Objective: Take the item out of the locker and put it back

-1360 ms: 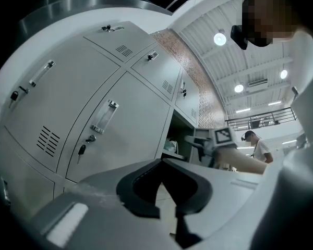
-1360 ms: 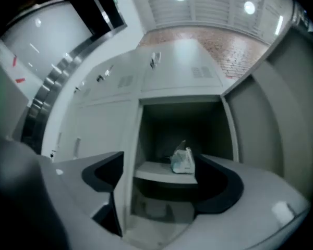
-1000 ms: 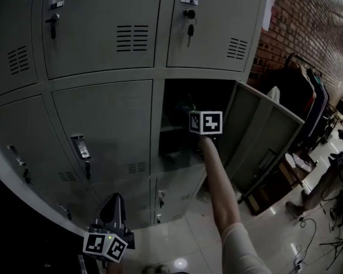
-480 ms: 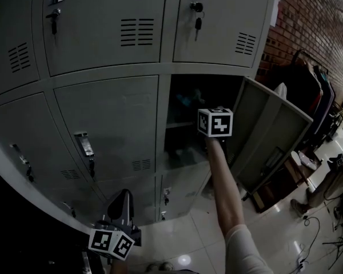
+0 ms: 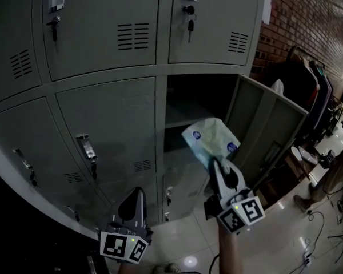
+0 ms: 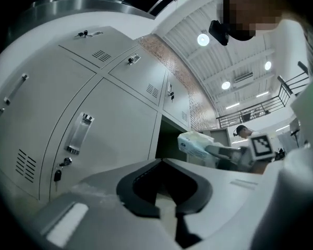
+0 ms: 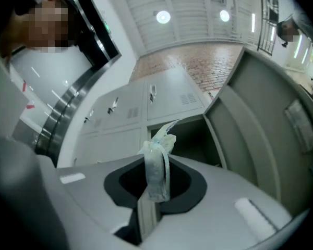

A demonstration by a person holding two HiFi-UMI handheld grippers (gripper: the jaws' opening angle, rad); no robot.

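Note:
The open locker compartment (image 5: 191, 101) sits right of centre in the head view, its door (image 5: 266, 133) swung out to the right. In front of the opening, outside it, hangs a pale soft pack (image 5: 208, 140) with my right gripper (image 5: 217, 165) shut on its lower edge. In the right gripper view the pack (image 7: 157, 163) stands edge-on, pinched between the jaws. My left gripper (image 5: 132, 205) hangs low beside the closed lockers, shut with nothing in it. The left gripper view shows the pack (image 6: 194, 142) off to the right of its own shut jaws.
Closed grey locker doors (image 5: 108, 130) with handles and keys fill the left and top. A brick wall (image 5: 308, 16) and a clothes rack (image 5: 308, 90) stand at the right. A person (image 5: 337, 176) stands at the far right, with cables (image 5: 326, 238) on the tiled floor.
My right gripper has pulled back out of the locker, down and toward me, and now holds the pale pack. The left gripper stayed low at the bottom left.

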